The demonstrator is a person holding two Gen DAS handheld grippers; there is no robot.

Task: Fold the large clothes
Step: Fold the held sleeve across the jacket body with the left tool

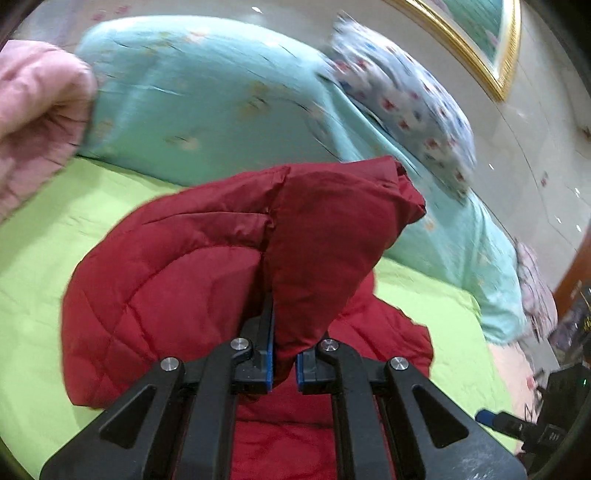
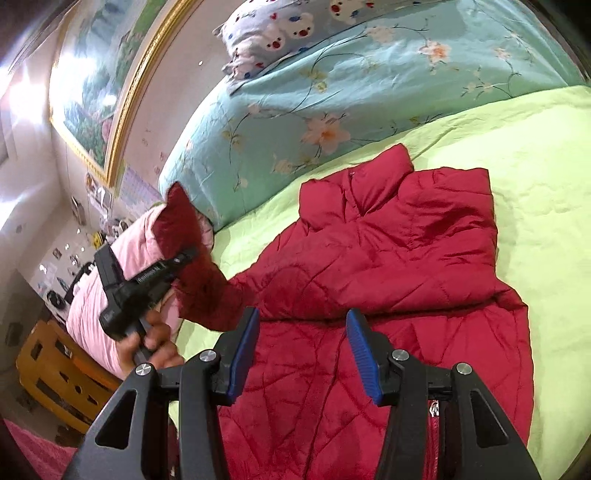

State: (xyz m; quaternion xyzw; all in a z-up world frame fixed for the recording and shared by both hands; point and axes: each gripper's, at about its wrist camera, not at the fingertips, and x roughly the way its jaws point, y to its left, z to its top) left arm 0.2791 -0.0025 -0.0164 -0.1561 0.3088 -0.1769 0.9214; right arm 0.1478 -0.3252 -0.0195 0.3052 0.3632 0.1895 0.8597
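Observation:
A red quilted jacket [image 2: 388, 258] lies on the lime green bed sheet [image 2: 517, 166], its right side folded over the body. My left gripper [image 1: 284, 354] is shut on the jacket's left sleeve [image 1: 325, 236] and holds it lifted above the bed. In the right wrist view the left gripper [image 2: 192, 254] shows at the left with the sleeve end [image 2: 181, 218] standing up from it. My right gripper [image 2: 303, 332] is open and empty, hovering just above the jacket's lower part.
A teal floral duvet [image 2: 332, 92] and a patterned pillow [image 2: 288, 29] lie along the bed's head. A pink quilt [image 2: 122, 258] lies at the bed's left edge. A yellow wooden chair [image 2: 55, 373] stands beside the bed. A gold-framed picture [image 2: 96, 81] hangs on the wall.

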